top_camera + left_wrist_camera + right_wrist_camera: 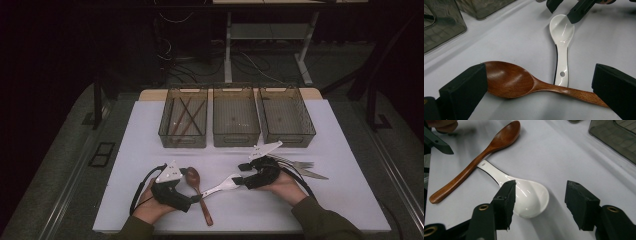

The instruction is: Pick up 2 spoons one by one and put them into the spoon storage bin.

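Plainly, in the high view the right gripper sits at the lower middle of the frame, at the bowl end of the white spoon, whose handle runs down-left to touch the wooden spoon; the left gripper waits by that crossing, and forks lie just right of the right hand, with three bins above. In the left gripper view, at the bottom, the left jaws stand wide apart around the wooden spoon, pads clear of it, while the white spoon's handle rests against it. In the right gripper view the jaws stand about half open, holding nothing: one pad hovers over the bowl's left edge, the other stands off to the bowl's right with bare table between. Closing from here could pinch only the glossy rim, so the bowl may skid out or drag the wooden spoon along.
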A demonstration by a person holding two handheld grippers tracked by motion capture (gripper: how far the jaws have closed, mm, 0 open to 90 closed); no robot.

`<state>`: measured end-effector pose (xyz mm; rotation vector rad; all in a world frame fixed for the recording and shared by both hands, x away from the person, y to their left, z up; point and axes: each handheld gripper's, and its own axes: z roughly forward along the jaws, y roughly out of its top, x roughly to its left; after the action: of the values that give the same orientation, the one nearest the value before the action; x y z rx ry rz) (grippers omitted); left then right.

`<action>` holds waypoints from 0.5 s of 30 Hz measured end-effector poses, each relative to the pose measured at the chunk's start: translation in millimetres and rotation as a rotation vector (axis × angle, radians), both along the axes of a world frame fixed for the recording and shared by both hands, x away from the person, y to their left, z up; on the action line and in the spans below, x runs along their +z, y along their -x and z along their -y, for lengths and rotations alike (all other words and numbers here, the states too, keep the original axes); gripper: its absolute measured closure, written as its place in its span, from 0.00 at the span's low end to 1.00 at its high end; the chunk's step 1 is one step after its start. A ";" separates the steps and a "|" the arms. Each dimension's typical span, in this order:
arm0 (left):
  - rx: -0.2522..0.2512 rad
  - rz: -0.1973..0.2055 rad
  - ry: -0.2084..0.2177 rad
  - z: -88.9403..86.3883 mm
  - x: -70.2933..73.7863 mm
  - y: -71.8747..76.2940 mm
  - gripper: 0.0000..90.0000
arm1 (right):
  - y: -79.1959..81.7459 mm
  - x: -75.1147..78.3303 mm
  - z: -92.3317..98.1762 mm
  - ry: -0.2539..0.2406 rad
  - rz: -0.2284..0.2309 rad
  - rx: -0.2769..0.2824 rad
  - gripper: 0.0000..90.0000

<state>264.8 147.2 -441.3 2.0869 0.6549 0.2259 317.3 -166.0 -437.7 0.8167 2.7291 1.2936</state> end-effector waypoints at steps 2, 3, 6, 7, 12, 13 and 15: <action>-0.002 0.000 -0.001 0.1 0.0 0.1 0.00 | 0.1 -1.2 -1.5 0.009 0.002 0.005 0.47; -0.002 0.001 -0.002 0.1 0.1 0.1 0.00 | 0.1 -1.9 -2.3 0.012 0.002 0.003 0.47; -0.003 0.000 -0.002 0.1 0.0 0.1 0.00 | 0.0 -4.1 -3.8 0.025 0.002 0.012 0.48; -0.003 0.000 -0.002 0.1 0.0 0.1 0.00 | 0.2 -5.2 -4.7 0.028 0.001 0.014 0.48; -0.004 -0.001 -0.001 0.3 0.0 0.2 0.00 | 1.1 -8.2 -7.6 0.051 0.001 0.027 0.50; -0.004 -0.001 -0.002 0.2 -0.1 0.2 0.00 | 1.1 -9.0 -8.0 0.056 0.006 0.031 0.50; -0.004 -0.002 -0.001 0.2 -0.1 0.1 0.00 | 1.5 -9.8 -8.7 0.064 0.002 0.031 0.51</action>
<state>264.6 146.9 -441.4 2.0893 0.6522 0.2226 315.8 -157.3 -447.5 0.7701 2.7765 1.2039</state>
